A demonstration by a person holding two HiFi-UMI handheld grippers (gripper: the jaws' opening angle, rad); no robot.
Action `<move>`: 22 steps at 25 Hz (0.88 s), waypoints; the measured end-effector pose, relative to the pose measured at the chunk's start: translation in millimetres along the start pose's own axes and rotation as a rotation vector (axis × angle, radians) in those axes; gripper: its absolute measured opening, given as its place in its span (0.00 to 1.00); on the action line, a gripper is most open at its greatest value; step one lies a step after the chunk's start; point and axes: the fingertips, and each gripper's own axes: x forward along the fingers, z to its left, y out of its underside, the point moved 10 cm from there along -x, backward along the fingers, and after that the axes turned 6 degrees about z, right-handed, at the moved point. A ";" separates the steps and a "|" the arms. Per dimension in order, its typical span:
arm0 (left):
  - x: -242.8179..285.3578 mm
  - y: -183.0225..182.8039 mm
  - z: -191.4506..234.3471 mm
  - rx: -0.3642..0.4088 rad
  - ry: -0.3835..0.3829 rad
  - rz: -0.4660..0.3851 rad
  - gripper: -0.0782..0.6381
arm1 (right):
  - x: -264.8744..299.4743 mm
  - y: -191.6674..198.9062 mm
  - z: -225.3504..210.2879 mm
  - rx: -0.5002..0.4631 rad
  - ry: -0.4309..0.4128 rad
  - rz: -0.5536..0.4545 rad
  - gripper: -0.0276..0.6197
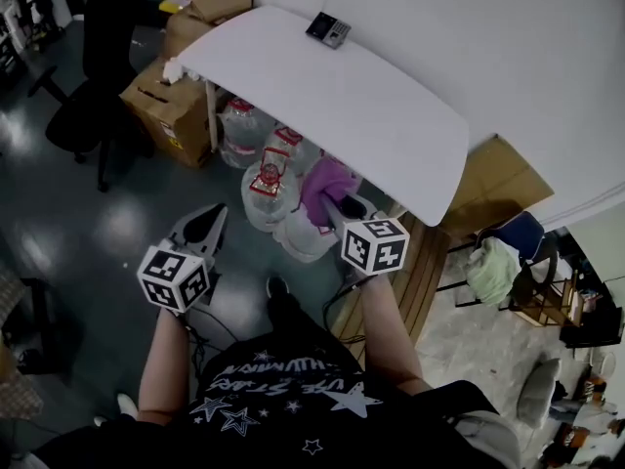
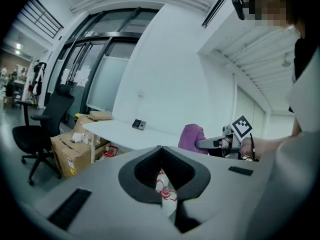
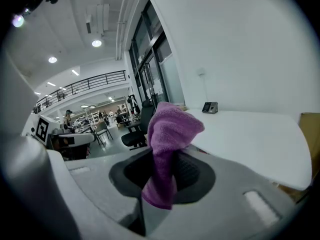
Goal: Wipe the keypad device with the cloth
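Both grippers are held low in front of the person, short of the white table (image 1: pixel 410 115), neither one over it. The right gripper (image 3: pixel 162 156) has its jaws clamped on the purple cloth (image 3: pixel 172 129). The cloth stands up from between the pads in a bunched fold, and its lower end hangs out beneath them. The left gripper (image 2: pixel 161 148) has its jaws closed tip to tip, and we see nothing held between them.

The keypad device (image 1: pixel 329 30) lies on the table at its far edge, beside the wall and nearer the table's left end. Both grippers are well apart from it, and the cloth is not touching it.

In the head view the cloth and right gripper hang over the large water bottles (image 1: pixel 269 184), which have red labels and are grouped on the floor under the table's near edge. The left gripper sits further left over bare floor. Cardboard boxes (image 1: pixel 171 110) are stacked by the table's left end, and a black office chair (image 1: pixel 83 115) stands on the floor to their left. From the left gripper view, the right gripper and its cloth show off to the right, level with the tabletop edge.
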 end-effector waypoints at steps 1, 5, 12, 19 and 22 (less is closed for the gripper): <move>10.0 -4.6 4.6 -0.007 -0.011 0.003 0.12 | 8.1 -7.9 -9.5 0.004 -0.005 0.000 0.19; 45.4 -20.9 16.8 -0.022 -0.037 0.009 0.12 | 36.3 -33.0 -43.6 0.006 -0.022 0.008 0.19; 94.6 -42.6 32.4 -0.022 -0.082 0.006 0.12 | 73.2 -55.2 -91.4 0.021 -0.054 0.021 0.19; 125.4 -54.7 40.3 -0.038 -0.087 0.005 0.12 | 94.2 -69.0 -119.6 0.041 -0.070 0.019 0.19; 133.0 -55.1 45.7 -0.044 -0.088 0.014 0.12 | 100.0 -69.1 -123.0 0.041 -0.076 0.029 0.19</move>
